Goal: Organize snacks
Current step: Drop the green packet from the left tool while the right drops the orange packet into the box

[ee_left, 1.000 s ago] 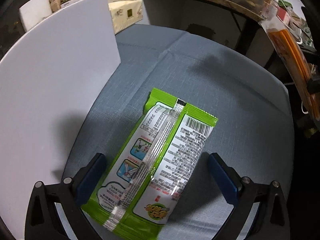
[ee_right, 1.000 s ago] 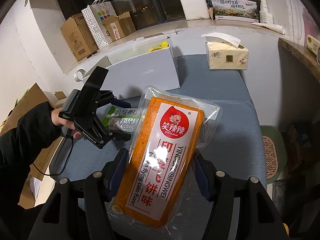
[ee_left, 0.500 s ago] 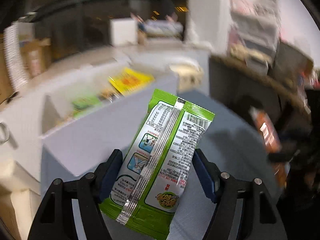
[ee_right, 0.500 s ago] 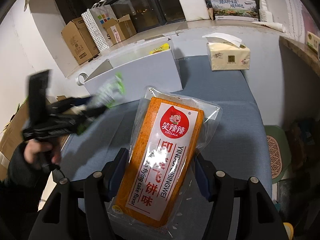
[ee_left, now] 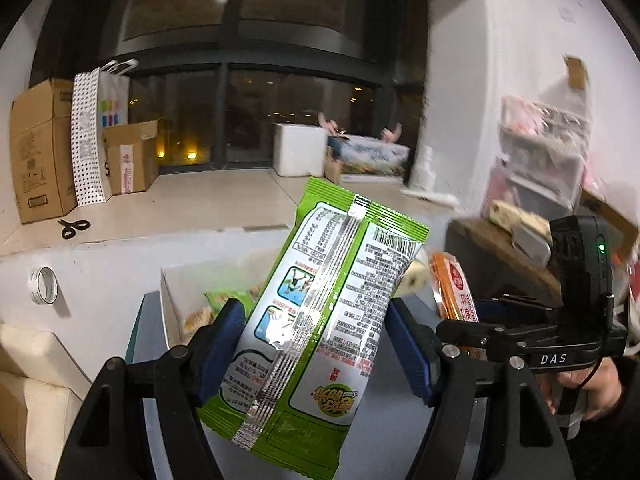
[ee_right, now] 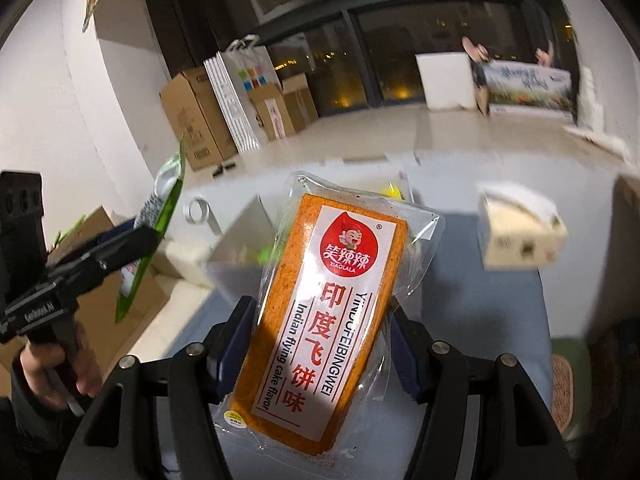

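My left gripper [ee_left: 316, 340] is shut on a green snack packet [ee_left: 320, 320], held up in the air with its back side showing. It also shows edge-on in the right wrist view [ee_right: 156, 220]. My right gripper [ee_right: 320, 344] is shut on an orange flying-cake packet [ee_right: 324, 312] in clear wrap, also lifted; it also shows in the left wrist view [ee_left: 452, 288]. Ahead and below is a white storage box [ee_left: 176, 280] with several snacks inside, also in the right wrist view [ee_right: 236, 240].
A tissue box [ee_right: 520, 232] sits on the blue-grey table [ee_right: 480, 320] to the right. A tape roll [ee_left: 43, 285] and scissors [ee_left: 74, 227] lie on the white ledge. Cardboard boxes [ee_left: 36, 148] stand at the back left. A cluttered shelf [ee_left: 540, 168] is at the right.
Both grippers have tilted up and risen. The left one closed on the green packet and lifted it off the table towards the white box. The right still holds the orange packet.
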Action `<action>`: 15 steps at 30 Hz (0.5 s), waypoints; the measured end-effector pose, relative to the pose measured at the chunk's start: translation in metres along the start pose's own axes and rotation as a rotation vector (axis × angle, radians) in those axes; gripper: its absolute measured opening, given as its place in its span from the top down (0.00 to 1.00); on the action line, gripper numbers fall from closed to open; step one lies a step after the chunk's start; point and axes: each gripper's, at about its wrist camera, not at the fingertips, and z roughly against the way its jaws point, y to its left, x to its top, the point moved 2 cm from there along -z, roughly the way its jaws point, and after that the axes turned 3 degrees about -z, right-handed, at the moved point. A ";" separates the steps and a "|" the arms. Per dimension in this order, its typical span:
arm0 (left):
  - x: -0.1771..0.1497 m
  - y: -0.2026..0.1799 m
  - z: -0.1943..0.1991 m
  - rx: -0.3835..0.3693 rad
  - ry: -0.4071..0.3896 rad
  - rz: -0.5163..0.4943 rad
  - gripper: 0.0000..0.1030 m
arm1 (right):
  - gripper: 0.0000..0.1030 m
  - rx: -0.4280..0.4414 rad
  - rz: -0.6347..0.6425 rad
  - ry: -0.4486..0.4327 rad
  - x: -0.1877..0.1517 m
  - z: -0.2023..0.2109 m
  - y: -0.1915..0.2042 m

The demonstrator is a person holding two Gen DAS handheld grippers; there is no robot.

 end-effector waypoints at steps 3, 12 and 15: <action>0.019 0.028 -0.028 0.047 0.015 0.031 0.26 | 0.35 -0.027 0.032 -0.013 0.037 -0.024 0.006; 0.035 0.085 -0.127 0.151 0.139 0.053 0.21 | 0.33 -0.110 0.010 0.047 0.099 -0.104 -0.012; 0.025 0.089 -0.149 0.223 0.200 0.008 0.00 | 0.12 -0.101 -0.042 0.088 0.102 -0.124 -0.027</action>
